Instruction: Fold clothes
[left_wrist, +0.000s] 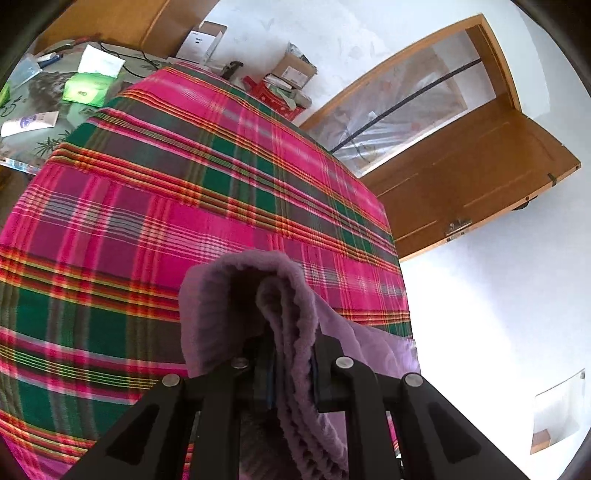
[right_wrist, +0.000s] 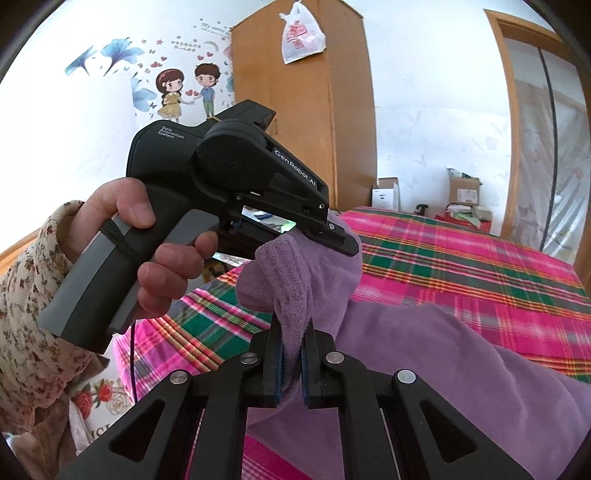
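Two grippers hold one purple fleece garment (right_wrist: 461, 354) above a bed covered in a pink, green and red plaid sheet (left_wrist: 155, 206), which fills most of both views. The garment's broad body drapes down and to the right in the right wrist view, lying over the sheet and running out of frame at the bottom. Its upper edge is bunched into thick folds between the two tools. The right gripper (right_wrist: 291, 369) is clamped on a narrow gathered strip of the fleece, its blue pads pressed close on either side of the cloth. The left gripper (right_wrist: 334, 236), seen from the side in the right wrist view, bites the same edge higher up; a hand (right_wrist: 147, 251) in a floral sleeve (right_wrist: 33, 302) grips its grey handle. From its own camera the left gripper (left_wrist: 291, 369) is shut on a rippled, layered hem that rises in a hood-like fold in front of the lens, hiding the fingertips. A wooden door (left_wrist: 472, 173) stands open beyond the bed, and a cluttered table (left_wrist: 48, 92) lies at the far left. What kind of garment it is cannot be told.
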